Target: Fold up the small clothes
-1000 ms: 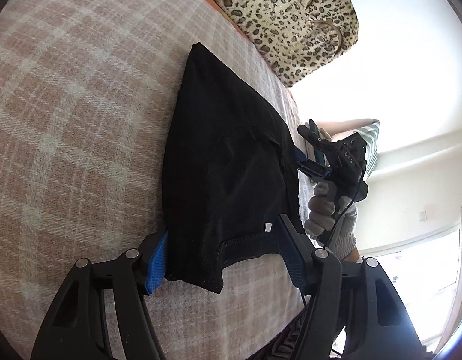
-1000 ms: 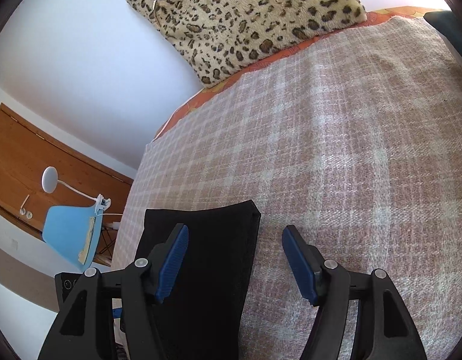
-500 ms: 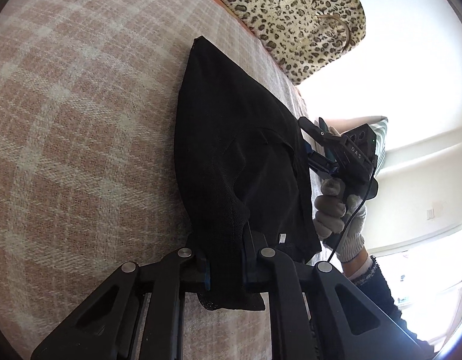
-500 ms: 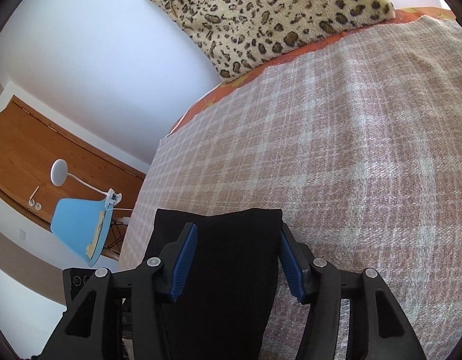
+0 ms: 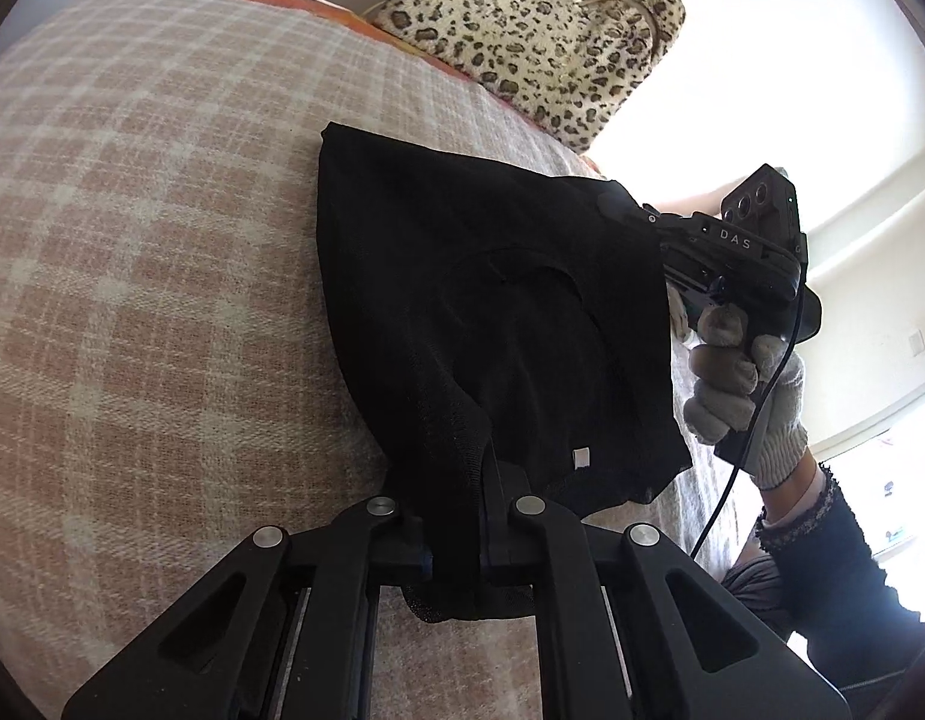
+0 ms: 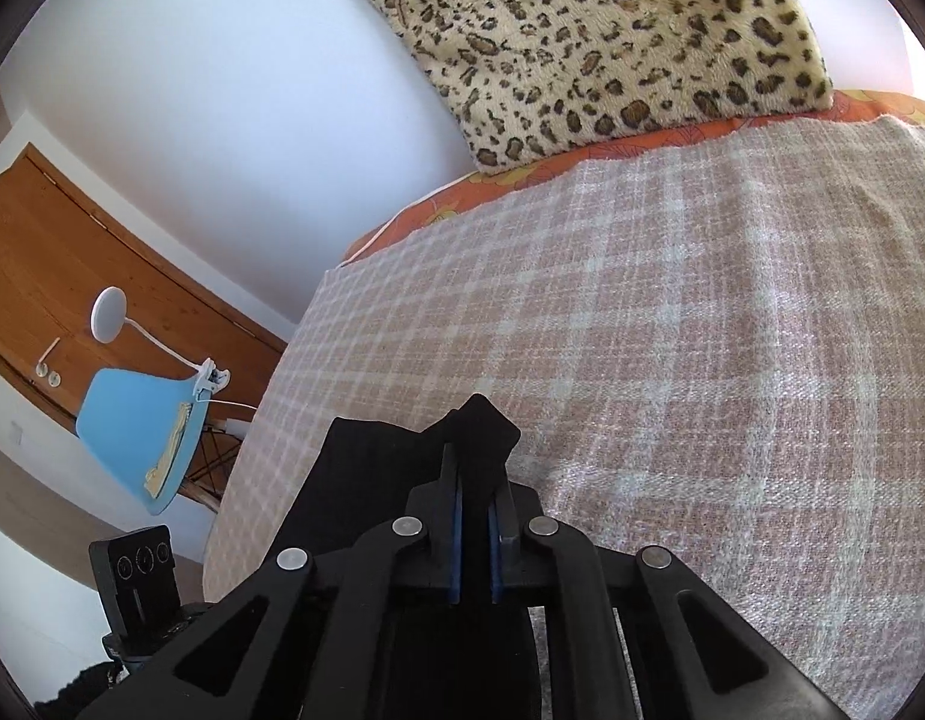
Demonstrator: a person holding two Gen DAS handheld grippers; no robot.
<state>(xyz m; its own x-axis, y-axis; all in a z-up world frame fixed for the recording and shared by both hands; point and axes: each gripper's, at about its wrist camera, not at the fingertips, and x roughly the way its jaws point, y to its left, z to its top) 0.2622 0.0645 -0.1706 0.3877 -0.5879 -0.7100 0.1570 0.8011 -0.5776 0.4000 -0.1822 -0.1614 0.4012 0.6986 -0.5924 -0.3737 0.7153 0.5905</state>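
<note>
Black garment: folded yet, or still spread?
Mostly spread: black garment lies open on the plaid blanket, edges bunched and pinched by both hand-held grippers.

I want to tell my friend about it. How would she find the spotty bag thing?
Start at the big pink checked blanket covering the bed and follow it to the far edge by the white wall. There the leopard-print bag leans against the wall. It is the only furry, spotted thing here; the black garment nearby is plain.

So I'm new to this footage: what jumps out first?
A black garment lies on the plaid blanket, both grippers shut on it: the left at the near edge, the right at a corner. A leopard-print bag stands beyond the blanket, against the wall.
</note>
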